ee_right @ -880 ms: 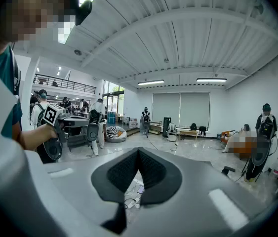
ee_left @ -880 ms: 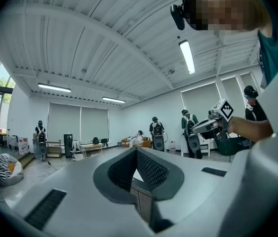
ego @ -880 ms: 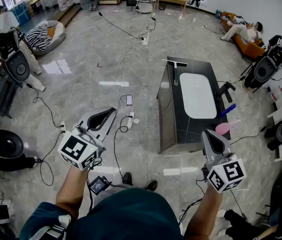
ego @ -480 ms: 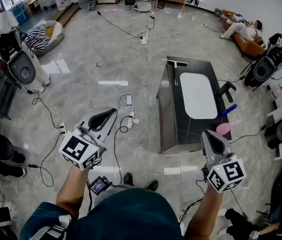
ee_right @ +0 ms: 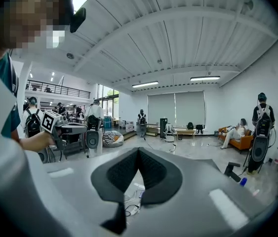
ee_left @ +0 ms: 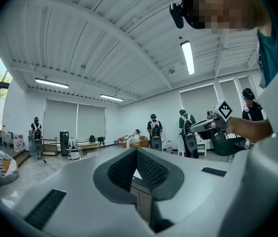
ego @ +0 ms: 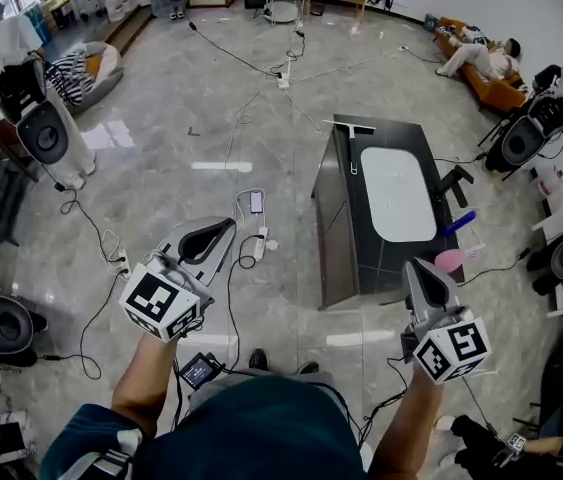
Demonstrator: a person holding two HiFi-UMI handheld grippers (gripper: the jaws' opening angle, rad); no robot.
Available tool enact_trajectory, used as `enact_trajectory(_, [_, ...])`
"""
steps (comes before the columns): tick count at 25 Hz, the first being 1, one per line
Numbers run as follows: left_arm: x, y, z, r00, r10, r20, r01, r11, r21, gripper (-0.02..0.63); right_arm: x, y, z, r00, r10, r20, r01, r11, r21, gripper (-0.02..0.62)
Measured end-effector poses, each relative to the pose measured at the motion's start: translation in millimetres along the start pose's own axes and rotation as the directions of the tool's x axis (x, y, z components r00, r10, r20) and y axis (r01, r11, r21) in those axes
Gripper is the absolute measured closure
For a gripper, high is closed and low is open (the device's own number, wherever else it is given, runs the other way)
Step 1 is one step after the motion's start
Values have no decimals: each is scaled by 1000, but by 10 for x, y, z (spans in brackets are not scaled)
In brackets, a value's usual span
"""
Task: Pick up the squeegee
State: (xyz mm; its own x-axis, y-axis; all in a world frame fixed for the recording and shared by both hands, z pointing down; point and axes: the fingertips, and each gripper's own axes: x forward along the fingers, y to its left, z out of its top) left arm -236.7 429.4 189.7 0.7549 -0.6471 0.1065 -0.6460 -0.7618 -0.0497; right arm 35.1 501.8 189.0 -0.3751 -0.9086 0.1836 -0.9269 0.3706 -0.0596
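Squeegee [ego: 352, 128] T-shaped, flat on dark tiled table [ego: 379, 263]; left tongs [ee_left: 137, 152], right tongs [ee_right: 138, 151] pinched together, empty.

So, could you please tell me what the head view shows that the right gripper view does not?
Only the head view shows the squeegee lying at the far end of the dark table, and the right gripper from outside. Only the right gripper view shows the ceiling lights and its own fingers, shut on nothing. Both show the left gripper and the orange sofa.
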Motion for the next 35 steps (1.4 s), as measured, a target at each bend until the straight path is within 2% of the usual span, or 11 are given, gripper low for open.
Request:
enact_trajectory(7, [108, 135, -82, 1000, 0, -9, 0, 1000, -7, 601, 208, -100, 32, 1000, 2, 17, -2, 1000, 6, 586])
enact_trajectory(11, [333, 191, -149, 999, 16, -29, -16, 1000, -13, 601, 420, -377, -5, 1000, 13, 16, -13, 1000, 20, 586])
enact_trajectory(15, [573, 223, -171, 997, 53, -54, -54, 998, -17, 600, 687, -673, -37, 998, 58, 16, -59, 998, 37, 586])
enact_trajectory(25, [1421, 234, -9, 990, 125, -64, -125, 992, 0, 600, 1233, -1557, 12, 989, 148, 17, -149, 988, 44, 586])
enact_trajectory(31, [1675, 263, -28, 982, 174, -74, -175, 985, 0, 600, 1483, -1859, -29, 981, 194, 8, -194, 980, 47, 586])
enact_trajectory(35, [1832, 368, -90, 980, 174, -97, -175, 985, -4, 600, 1634, -1980, -76, 981, 194, -3, -194, 979, 68, 586])
